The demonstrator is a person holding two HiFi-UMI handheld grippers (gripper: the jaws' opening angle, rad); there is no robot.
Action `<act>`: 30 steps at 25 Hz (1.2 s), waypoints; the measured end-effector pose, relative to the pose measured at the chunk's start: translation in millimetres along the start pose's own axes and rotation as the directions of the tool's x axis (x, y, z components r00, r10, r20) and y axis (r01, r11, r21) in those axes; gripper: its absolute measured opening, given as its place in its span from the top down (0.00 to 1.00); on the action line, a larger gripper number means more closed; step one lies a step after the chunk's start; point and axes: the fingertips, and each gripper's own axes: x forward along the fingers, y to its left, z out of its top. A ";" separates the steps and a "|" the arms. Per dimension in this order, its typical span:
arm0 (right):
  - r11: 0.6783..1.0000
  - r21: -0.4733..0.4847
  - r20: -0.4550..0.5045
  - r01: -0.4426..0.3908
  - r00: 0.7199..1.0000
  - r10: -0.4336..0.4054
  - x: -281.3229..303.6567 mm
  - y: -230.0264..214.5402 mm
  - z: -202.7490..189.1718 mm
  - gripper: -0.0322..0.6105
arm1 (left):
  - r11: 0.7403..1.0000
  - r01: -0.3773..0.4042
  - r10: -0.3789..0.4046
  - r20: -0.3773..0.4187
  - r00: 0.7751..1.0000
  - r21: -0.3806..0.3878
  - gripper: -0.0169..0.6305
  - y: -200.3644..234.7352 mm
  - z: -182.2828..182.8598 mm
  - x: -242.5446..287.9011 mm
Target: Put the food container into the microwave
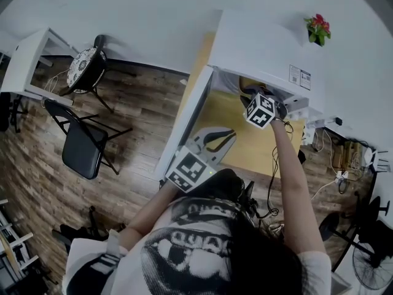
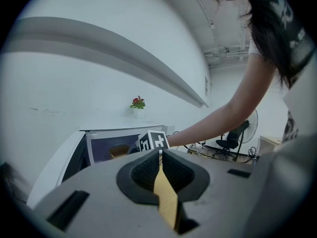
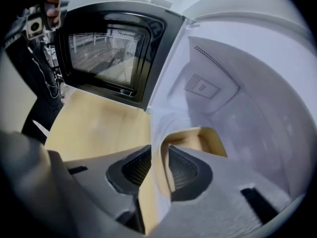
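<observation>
Closest in, my right hand-held gripper (image 3: 159,155) has its jaws spread, and the thin tan wall of the food container (image 3: 200,142) stands in the gap between the ribbed pads (image 3: 184,168), which do not press on it. That container sits inside the white cavity of the microwave (image 3: 233,98), on its floor. My left hand-held gripper (image 2: 159,152) hovers over the yellow bench (image 1: 255,146), jaws closed together with nothing in them, only a sliver of benchtop showing beneath the pads. From that side I see the marker cube (image 2: 152,142) on my right hand-held gripper and my bare forearm (image 2: 218,120) reaching to the oven's mouth. Its door (image 3: 106,53) is swung wide to the left, the dark mesh window turned toward the bench. A small pot of red flowers (image 1: 318,28) stands on top of the microwave, by the wall. Farther off, on the wood floor (image 1: 135,109), a black folding chair (image 1: 80,143) and a chair with a patterned seat (image 1: 83,66) stand near a white table (image 1: 27,63).
</observation>
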 end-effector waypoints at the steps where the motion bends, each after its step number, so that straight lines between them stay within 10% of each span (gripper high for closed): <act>1: 1.000 0.012 0.010 0.007 1.000 -0.007 -2.2 -0.4 0.9 0.77 | 1.000 0.000 0.000 -0.003 1.000 0.000 0.95 0.4 -0.8 0.3; 10: 0.959 0.279 0.165 0.041 0.982 -0.090 -44.2 9.9 7.1 0.78 | 1.000 0.006 -0.005 -0.022 1.000 0.031 0.95 -0.5 -3.9 6.3; 18: 0.782 0.622 0.290 -0.039 0.939 -0.184 -81.9 64.4 -10.1 0.79 | 0.999 0.023 -0.021 -0.042 0.999 0.030 0.95 -8.8 -10.0 15.6; 30: 0.728 0.671 0.371 -0.141 0.914 -0.164 -145.6 135.8 -37.3 0.80 | 0.997 -0.071 0.073 -0.086 0.994 0.022 0.95 -34.0 -18.1 28.5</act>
